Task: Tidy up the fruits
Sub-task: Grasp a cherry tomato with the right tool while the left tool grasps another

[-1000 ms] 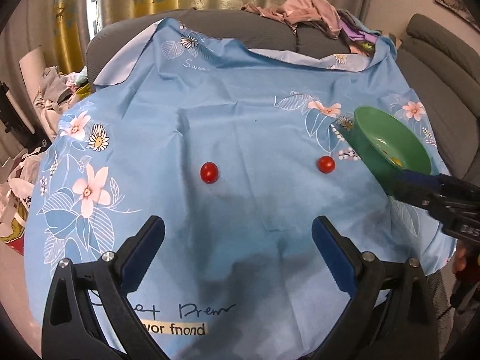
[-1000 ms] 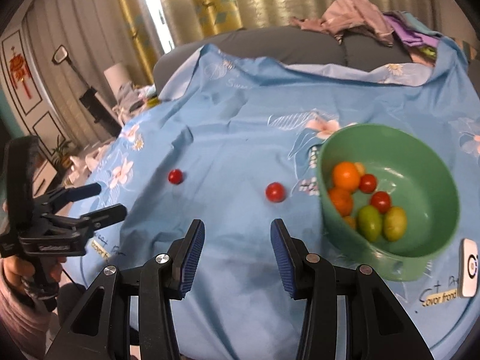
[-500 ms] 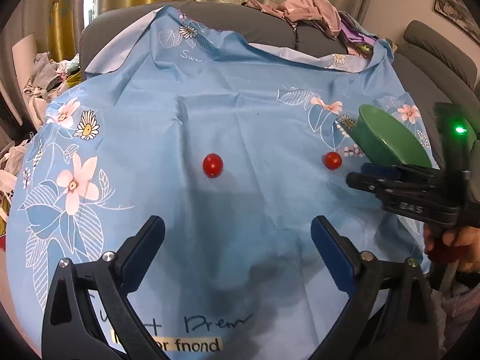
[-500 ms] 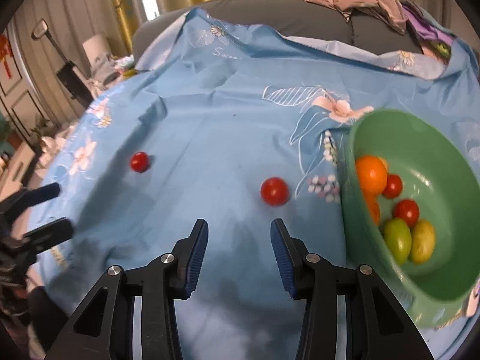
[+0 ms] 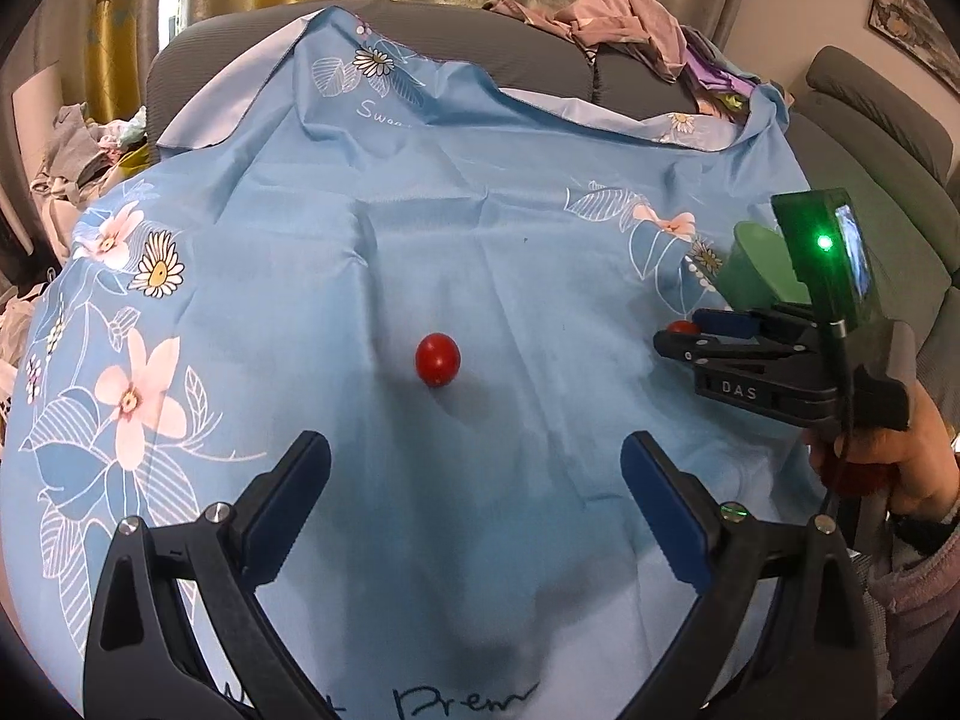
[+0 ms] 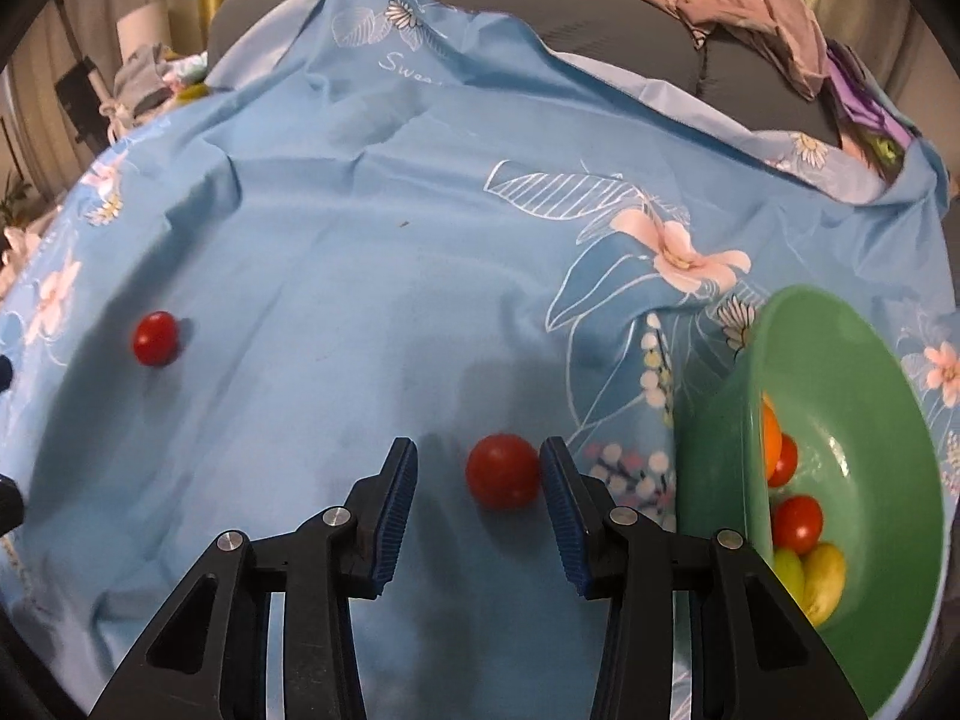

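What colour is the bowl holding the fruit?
Green; the bowl shows best in the right wrist view.

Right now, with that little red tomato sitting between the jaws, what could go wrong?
The tomato sits off-center, almost touching the right gripper's right-hand jaw, so closing could nudge it and send it rolling on the cloth. It is small and probably soft, so a hard squeeze might crush it. The green bowl is close by on the right, so a hasty swing could bump its rim.
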A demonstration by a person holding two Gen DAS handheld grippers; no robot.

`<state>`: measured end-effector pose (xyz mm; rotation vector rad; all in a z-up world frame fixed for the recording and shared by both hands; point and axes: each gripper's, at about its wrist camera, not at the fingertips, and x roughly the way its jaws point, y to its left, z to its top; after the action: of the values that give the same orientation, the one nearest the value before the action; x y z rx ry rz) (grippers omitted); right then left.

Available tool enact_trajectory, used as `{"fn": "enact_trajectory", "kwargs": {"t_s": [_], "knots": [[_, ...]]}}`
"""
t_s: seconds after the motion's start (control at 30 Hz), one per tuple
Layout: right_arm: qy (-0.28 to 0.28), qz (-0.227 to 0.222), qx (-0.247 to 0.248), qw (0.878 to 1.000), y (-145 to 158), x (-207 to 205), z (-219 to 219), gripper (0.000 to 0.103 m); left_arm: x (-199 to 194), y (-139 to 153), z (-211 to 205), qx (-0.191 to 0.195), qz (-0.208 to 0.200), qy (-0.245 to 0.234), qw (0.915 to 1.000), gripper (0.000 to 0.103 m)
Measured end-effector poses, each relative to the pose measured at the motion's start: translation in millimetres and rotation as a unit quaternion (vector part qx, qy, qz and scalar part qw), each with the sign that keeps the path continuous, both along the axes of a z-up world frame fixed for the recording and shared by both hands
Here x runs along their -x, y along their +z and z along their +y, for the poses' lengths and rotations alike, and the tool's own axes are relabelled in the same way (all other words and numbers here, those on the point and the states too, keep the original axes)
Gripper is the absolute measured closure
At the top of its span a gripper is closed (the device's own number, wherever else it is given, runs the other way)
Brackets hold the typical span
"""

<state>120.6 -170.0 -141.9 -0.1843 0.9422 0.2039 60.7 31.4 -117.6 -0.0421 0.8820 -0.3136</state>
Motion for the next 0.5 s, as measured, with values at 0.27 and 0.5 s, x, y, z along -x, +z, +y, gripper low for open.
{"fn": "enact_trajectory", "kwargs": {"t_s": [0.27,0.5], "knots": [[0.01,0.037,-0.018,0.999,-10,-16,-3,0.073,-19,4,0,0.001,0.002,-0.009,1.0,0.014],[0.023,0.031,-0.073,0.997,-10,-7,-12,0.074,-38,-1,-11,-0.019,0.012,-0.029,0.9993,0.025]]}}
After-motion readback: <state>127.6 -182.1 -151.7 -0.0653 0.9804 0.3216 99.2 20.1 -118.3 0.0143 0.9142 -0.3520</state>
